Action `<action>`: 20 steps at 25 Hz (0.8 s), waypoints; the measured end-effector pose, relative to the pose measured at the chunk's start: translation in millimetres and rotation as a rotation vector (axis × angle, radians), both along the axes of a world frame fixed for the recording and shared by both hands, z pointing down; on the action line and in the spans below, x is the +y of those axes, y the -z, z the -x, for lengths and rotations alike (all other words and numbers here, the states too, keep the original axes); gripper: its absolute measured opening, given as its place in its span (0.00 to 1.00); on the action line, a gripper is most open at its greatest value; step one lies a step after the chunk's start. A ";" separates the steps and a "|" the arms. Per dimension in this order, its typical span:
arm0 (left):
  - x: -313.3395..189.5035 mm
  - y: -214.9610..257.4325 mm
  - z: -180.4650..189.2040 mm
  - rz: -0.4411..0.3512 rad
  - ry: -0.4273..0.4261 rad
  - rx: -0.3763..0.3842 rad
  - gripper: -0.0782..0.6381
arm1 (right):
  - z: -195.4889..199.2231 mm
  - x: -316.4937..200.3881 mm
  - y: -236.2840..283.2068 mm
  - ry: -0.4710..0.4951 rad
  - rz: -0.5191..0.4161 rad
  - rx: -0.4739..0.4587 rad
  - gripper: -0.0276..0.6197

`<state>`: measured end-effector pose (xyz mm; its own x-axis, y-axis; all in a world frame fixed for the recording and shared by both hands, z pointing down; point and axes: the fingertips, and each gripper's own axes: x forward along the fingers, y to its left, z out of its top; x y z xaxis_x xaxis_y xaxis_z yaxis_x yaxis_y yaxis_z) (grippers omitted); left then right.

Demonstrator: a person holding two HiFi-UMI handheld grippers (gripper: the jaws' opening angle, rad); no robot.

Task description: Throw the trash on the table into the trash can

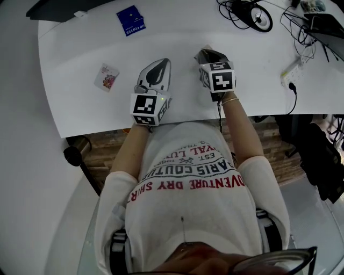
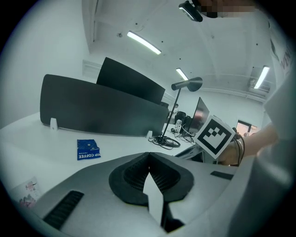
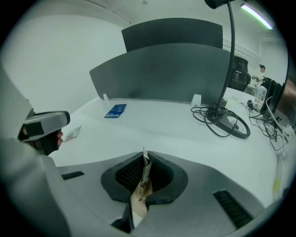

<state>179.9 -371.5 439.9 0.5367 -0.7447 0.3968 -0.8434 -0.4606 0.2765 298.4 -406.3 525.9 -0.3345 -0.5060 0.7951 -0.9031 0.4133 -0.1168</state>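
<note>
Closest, dark spectacle rim (image 1: 290, 252) and white printed T-shirt (image 1: 193, 182). Next, left gripper (image 2: 149, 158), shut at the tips, over white table (image 1: 80, 107). Beside it, right gripper (image 3: 143, 156), clamped on crumpled beige printed paper scrap (image 3: 140, 192), pinched between the pads. Left of left gripper, small pink-printed packet (image 1: 106, 77), lying flat. Farther beyond, blue coffee sachet (image 1: 130, 20). Beyond right gripper, black lamp base ringed with cables (image 1: 257, 16). Farthest, dark partition screens (image 3: 171, 69).

Crumpled printed wrapper (image 3: 140, 192) between shut jaws of right gripper (image 3: 143, 158); blue sachet (image 1: 131, 20), pink-printed packet (image 1: 106, 77) flat on table (image 1: 258, 59)
</note>
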 end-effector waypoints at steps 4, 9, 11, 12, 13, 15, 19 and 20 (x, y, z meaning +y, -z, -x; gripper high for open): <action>18.7 13.6 11.0 -0.040 0.074 -0.005 0.14 | 17.6 8.9 23.2 0.071 -0.049 -0.037 0.10; 62.6 30.5 34.9 -0.077 0.205 -0.018 0.14 | 44.6 38.3 50.9 0.174 -0.093 -0.090 0.10; 83.4 38.1 48.6 -0.096 0.281 -0.027 0.14 | 60.6 50.3 61.1 0.237 -0.109 -0.112 0.10; 95.0 41.4 56.1 -0.105 0.325 -0.033 0.14 | 70.0 57.0 65.4 0.277 -0.117 -0.121 0.10; 107.4 44.2 63.8 -0.112 0.370 -0.040 0.14 | 80.1 64.8 68.7 0.320 -0.123 -0.129 0.10; 133.2 49.0 80.2 -0.122 0.457 -0.053 0.14 | 101.4 83.5 73.4 0.405 -0.128 -0.144 0.10; 183.0 53.6 114.2 -0.118 0.601 -0.072 0.14 | 144.7 125.4 77.4 0.537 -0.107 -0.175 0.10; 194.7 53.9 122.8 -0.116 0.637 -0.077 0.14 | 156.3 135.9 77.1 0.572 -0.098 -0.183 0.10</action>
<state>57.1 -176.8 386.0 -0.0510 -0.9478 0.3148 -0.9766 0.1132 0.1826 142.1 -270.4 448.8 -0.7019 -0.2735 0.6577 -0.5034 0.8438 -0.1863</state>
